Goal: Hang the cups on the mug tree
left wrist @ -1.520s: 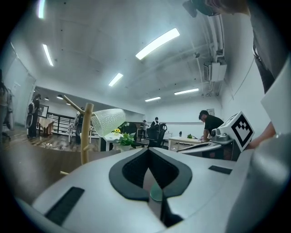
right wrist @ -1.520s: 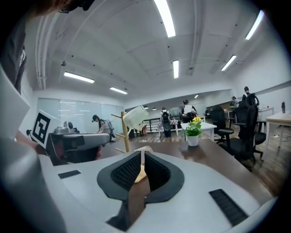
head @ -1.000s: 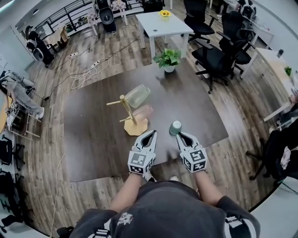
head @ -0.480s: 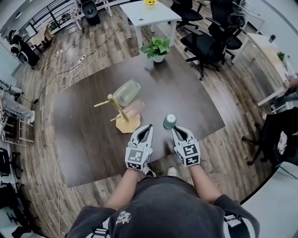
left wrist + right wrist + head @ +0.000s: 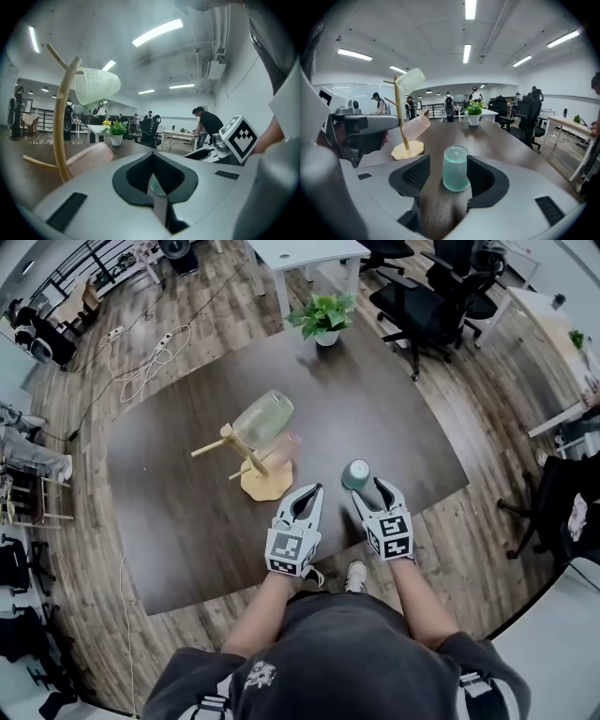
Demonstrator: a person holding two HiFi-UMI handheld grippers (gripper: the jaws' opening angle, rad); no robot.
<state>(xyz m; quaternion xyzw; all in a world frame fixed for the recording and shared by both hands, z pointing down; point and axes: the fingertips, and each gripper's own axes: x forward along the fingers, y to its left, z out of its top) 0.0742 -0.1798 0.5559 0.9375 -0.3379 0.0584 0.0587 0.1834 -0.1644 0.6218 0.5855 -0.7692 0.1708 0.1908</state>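
A wooden mug tree (image 5: 265, 482) stands mid-table with a clear ribbed cup (image 5: 262, 416) on an upper peg and a pink cup (image 5: 286, 448) on a lower one. An upside-down teal cup (image 5: 356, 473) stands on the dark table (image 5: 178, 521) to the right of the tree. My right gripper (image 5: 367, 489) is opening, and the teal cup (image 5: 455, 168) stands between its jaws with a gap at the left pad. My left gripper (image 5: 314, 491) is shut and empty, just right of the tree's base. The left gripper view shows the tree (image 5: 63, 122) and both cups (image 5: 96, 85) (image 5: 89, 157).
A potted plant (image 5: 323, 315) sits at the table's far edge. Black office chairs (image 5: 422, 306) and a white table (image 5: 300, 254) stand beyond it. Cables (image 5: 159, 357) lie on the floor at the back left. The table's near edge runs just below my grippers.
The right gripper's jaws have opened and moved up around the teal cup. The left gripper stays shut beside the tree's base.
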